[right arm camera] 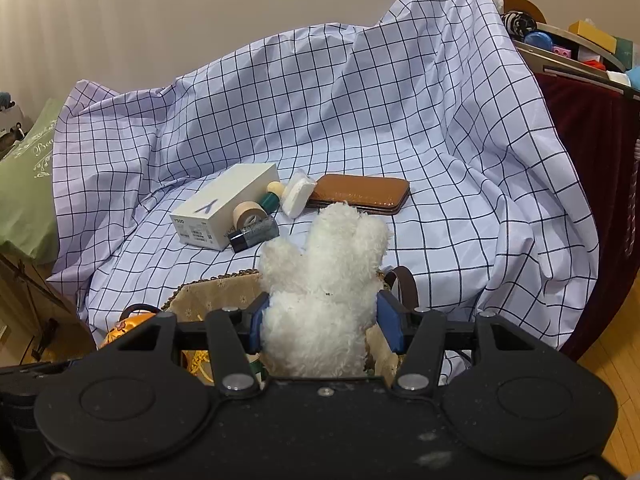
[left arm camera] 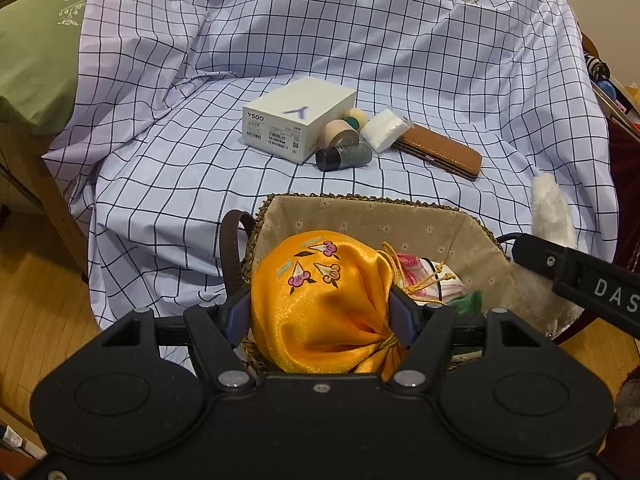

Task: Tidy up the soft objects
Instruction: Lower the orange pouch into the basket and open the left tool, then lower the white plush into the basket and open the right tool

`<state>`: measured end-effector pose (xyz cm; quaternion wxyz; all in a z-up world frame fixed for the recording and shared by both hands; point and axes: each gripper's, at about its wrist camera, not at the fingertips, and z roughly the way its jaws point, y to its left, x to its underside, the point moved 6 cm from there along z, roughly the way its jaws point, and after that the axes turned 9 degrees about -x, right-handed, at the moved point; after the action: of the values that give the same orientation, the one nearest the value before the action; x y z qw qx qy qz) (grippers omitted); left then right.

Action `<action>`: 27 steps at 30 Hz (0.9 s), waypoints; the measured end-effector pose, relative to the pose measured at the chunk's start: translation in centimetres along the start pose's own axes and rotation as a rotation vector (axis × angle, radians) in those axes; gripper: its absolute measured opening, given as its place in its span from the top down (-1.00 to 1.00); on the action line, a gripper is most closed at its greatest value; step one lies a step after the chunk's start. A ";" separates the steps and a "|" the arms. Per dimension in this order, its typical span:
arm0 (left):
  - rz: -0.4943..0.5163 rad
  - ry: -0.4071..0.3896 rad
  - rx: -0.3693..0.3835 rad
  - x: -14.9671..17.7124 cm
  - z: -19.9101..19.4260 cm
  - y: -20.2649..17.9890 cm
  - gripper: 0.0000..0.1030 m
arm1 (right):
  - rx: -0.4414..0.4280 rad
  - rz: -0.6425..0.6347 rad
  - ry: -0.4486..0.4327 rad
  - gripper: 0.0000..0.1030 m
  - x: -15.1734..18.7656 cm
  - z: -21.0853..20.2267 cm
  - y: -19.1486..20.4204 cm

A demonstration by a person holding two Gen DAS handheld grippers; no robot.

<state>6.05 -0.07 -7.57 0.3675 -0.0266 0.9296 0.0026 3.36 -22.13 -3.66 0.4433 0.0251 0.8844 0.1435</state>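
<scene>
My left gripper [left arm camera: 318, 316] is shut on an orange embroidered drawstring pouch [left arm camera: 320, 304], held over the near left end of a woven basket [left arm camera: 360, 216] with a floral fabric lining. A pink patterned soft item [left arm camera: 420, 276] lies inside the basket. My right gripper [right arm camera: 320, 328] is shut on a white fluffy plush toy [right arm camera: 324, 280], held over the basket's right end [right arm camera: 212, 292]. The plush also shows at the right of the left wrist view [left arm camera: 550, 212].
On the checked cloth [left arm camera: 160, 168] behind the basket lie a white box [left arm camera: 296, 116], a tape roll [left arm camera: 340, 132], a dark spool [left arm camera: 344, 156], a white packet [left arm camera: 384, 128] and a brown leather case [left arm camera: 440, 152]. A green cushion [left arm camera: 36, 48] sits left, a cluttered shelf [right arm camera: 580, 52] right.
</scene>
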 end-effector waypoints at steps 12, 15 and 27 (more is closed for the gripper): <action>-0.022 -0.014 -0.011 -0.2 -0.2 0.3 -0.42 | -0.010 -0.011 0.005 -0.08 0.1 0.0 0.2; -0.023 -0.015 -0.015 -0.2 -0.3 0.4 -0.42 | -0.014 -0.014 0.008 -0.09 0.2 0.0 0.3; -0.026 -0.010 -0.019 -0.1 -0.2 0.5 -0.42 | -0.053 -0.029 -0.007 -0.17 0.0 -0.3 0.8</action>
<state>6.01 0.44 -7.37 0.3717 -0.0422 0.9274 0.0067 3.03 -21.41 -3.26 0.4490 0.0007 0.8790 0.1604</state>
